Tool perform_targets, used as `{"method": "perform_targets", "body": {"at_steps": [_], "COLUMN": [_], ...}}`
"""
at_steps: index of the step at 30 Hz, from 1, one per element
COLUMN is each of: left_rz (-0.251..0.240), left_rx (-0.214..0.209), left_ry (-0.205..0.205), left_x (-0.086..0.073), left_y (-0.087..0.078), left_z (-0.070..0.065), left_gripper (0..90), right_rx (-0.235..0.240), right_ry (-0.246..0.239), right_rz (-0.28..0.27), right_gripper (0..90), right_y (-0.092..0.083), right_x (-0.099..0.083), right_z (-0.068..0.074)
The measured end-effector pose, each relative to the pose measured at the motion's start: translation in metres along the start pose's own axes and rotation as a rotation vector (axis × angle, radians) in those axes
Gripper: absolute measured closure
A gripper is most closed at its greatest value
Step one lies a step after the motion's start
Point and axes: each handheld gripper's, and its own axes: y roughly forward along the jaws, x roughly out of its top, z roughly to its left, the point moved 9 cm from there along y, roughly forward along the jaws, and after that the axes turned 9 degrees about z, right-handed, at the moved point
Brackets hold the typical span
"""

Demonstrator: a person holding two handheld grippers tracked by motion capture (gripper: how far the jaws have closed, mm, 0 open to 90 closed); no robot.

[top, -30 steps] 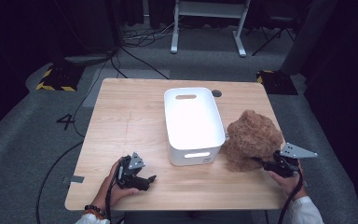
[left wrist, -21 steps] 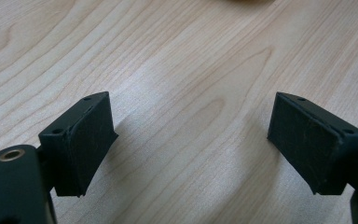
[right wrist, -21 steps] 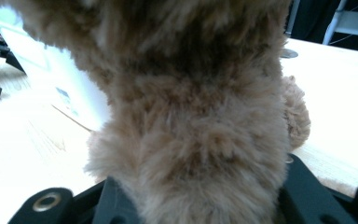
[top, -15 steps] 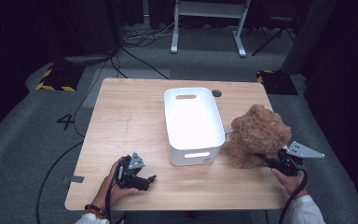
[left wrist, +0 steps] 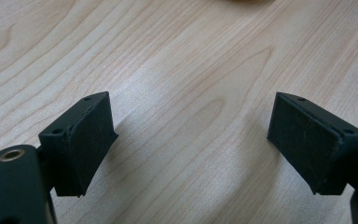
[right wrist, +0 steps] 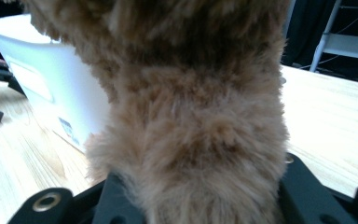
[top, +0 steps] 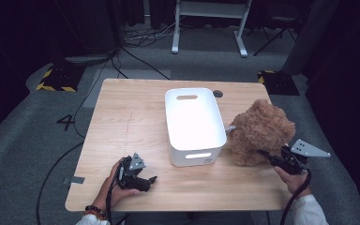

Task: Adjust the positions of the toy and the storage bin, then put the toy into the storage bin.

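Black right gripper [top: 268, 157] clamped on brown plush teddy bear [top: 258, 131]; fur bulges between its jaws. Bear just ahead of the gripper, beside the white bin [top: 193, 124] on the wooden table [top: 122, 112]. Left gripper [top: 149, 180], well apart across the table, jaws wide, holding nothing.

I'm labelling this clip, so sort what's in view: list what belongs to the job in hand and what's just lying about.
In the job:
- teddy bear, clamped in the right gripper
- white bin beside the bear

Lying about or idle:
- left gripper, open on the table, holding nothing
- cables on the floor
- white stand behind the table
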Motion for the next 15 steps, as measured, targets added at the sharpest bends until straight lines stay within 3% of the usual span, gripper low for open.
{"method": "perform_targets", "body": {"at_steps": [15], "left_rz": [-0.001], "left_rx": [-0.003], "left_ry": [0.0], "left_x": [0.0], "left_y": [0.0], "left_z": [0.0], "left_gripper": [14.6], "right_rx": [-0.008], "right_ry": [0.004], "right_rz": [-0.04], "right_gripper": [63.8], "right_y": [-0.007], "right_x": [0.017], "right_z": [-0.003]}}
